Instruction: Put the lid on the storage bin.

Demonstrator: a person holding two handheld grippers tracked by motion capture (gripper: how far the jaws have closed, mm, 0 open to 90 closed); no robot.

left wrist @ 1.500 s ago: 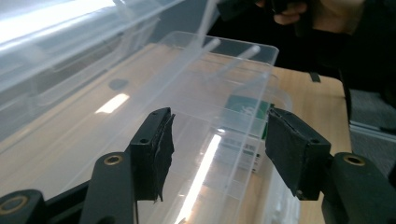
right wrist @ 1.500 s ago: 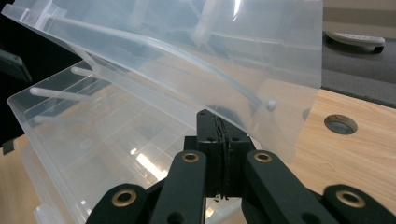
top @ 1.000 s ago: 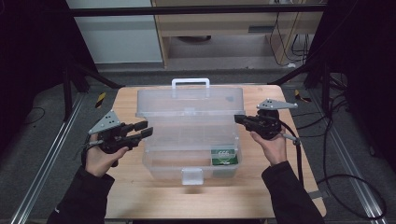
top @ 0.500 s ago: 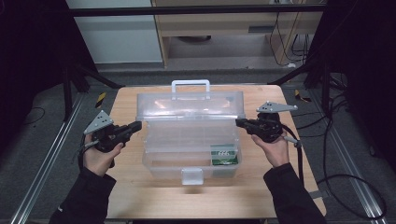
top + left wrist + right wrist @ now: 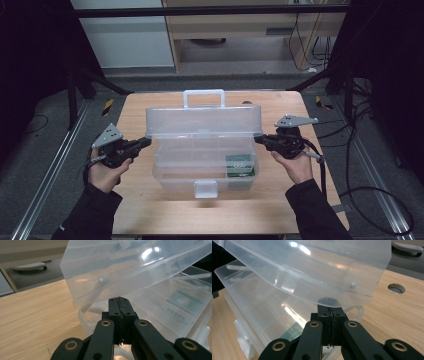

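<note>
- At the middle of the table [image 5: 150,220], the clear plastic toolbox [image 5: 200,165] stands with its latch tab facing the near edge and its hinge toward the far edge.
- A second ago its lid [image 5: 202,121] lay low over the base; half a second ago it was partly raised; now it stands nearly upright on the hinge, the handle [image 5: 203,97] pointing up toward the far edge.
- The left gripper [image 5: 145,142] sits under the lid's left end, its jaws pressed together with nothing between them, their tips against the lid's lower rim in the left gripper view [image 5: 119,301].
- The right gripper [image 5: 257,139] mirrors it at the lid's right end, jaws likewise closed on nothing and tucked beneath the rim in the right gripper view [image 5: 329,308].
- Both grippers have moved outward and nearer the table's side edges as the lid swung up.
- Opening looks almost done: the tray is exposed, and a green-labelled packet [image 5: 240,165] lies in its near right compartment.
- I judge the lid still needs a little more push past upright, or it could fall shut once the tips leave.
</note>
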